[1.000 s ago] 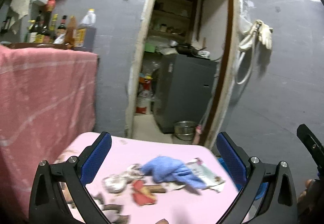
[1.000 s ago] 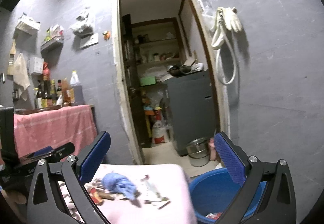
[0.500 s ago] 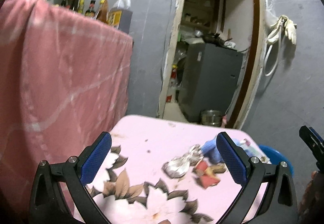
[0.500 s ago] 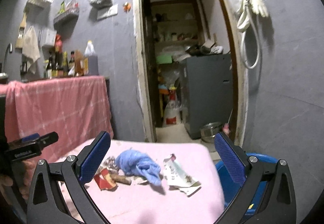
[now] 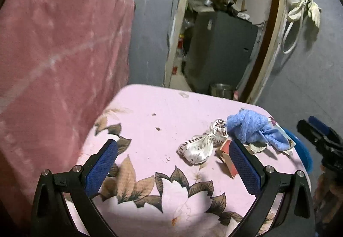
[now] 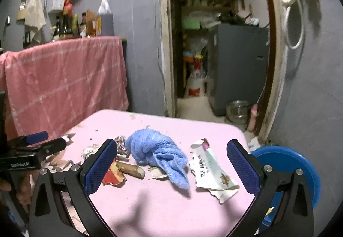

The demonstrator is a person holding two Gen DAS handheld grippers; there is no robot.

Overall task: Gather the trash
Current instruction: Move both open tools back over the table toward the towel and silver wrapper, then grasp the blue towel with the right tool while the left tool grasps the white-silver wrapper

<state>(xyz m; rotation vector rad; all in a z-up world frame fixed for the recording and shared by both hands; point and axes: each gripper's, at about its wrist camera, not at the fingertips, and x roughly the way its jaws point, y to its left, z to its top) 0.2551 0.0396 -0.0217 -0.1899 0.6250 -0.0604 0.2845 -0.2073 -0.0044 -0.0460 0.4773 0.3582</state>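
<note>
Both grippers, left (image 5: 172,164) and right (image 6: 171,164), have been swung down over the pink flowered worktop (image 6: 163,204), fingers wide open and empty, so the torn white wrapper (image 6: 211,172) beside the crumpled blue cloth (image 6: 156,150) looks ready for grabbing.

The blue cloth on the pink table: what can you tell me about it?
The blue cloth looks like soft terry towelling, crumpled into a lump with one loose corner trailing toward the camera. It lies on the pink table amid the litter, between a crumpled silver wrapper on its left and a torn white packet on its right, partly covering scraps. Neither hand-held gripper touches it.
</note>
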